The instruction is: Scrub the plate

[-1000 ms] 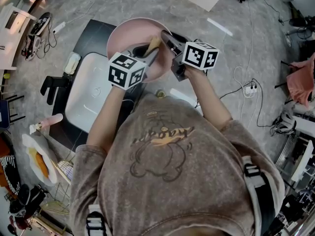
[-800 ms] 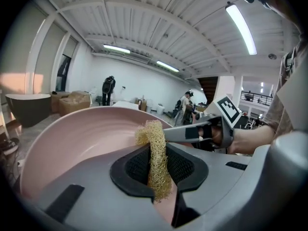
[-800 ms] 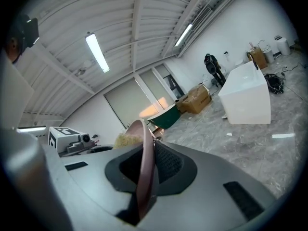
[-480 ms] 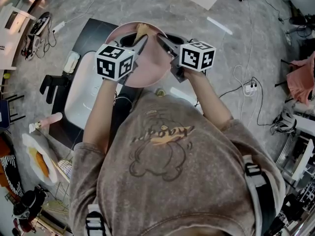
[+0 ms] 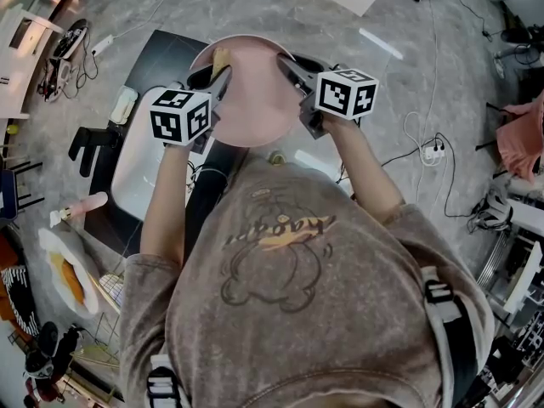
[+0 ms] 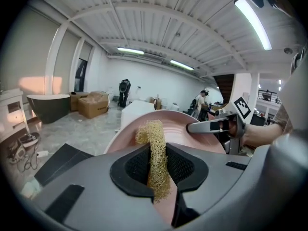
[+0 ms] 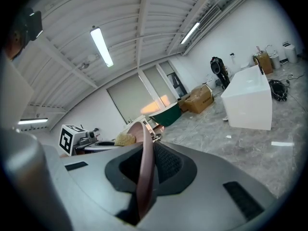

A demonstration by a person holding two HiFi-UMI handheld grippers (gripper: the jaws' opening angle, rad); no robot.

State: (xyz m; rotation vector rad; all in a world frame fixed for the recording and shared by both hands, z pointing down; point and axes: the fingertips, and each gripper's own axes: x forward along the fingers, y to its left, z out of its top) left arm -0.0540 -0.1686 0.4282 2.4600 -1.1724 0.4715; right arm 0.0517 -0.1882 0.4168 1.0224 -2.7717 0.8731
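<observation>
A pink plate is held up over the sink, tilted on edge. My right gripper is shut on its right rim; in the right gripper view the plate runs edge-on between the jaws. My left gripper is shut on a yellow mesh scrubber, which lies against the plate's upper left rim. In the left gripper view the scrubber stands up between the jaws of the left gripper, pressed on the plate's face. The scrubber also shows past the rim in the right gripper view.
A white sink basin set in a black counter lies under the left arm. A pink bottle and a wire rack stand at the lower left. Cables trail over the grey floor at right.
My left gripper has swept the scrubber leftward across the plate, from near its right middle to its upper left rim. The right gripper has stayed in place, still holding the plate.
</observation>
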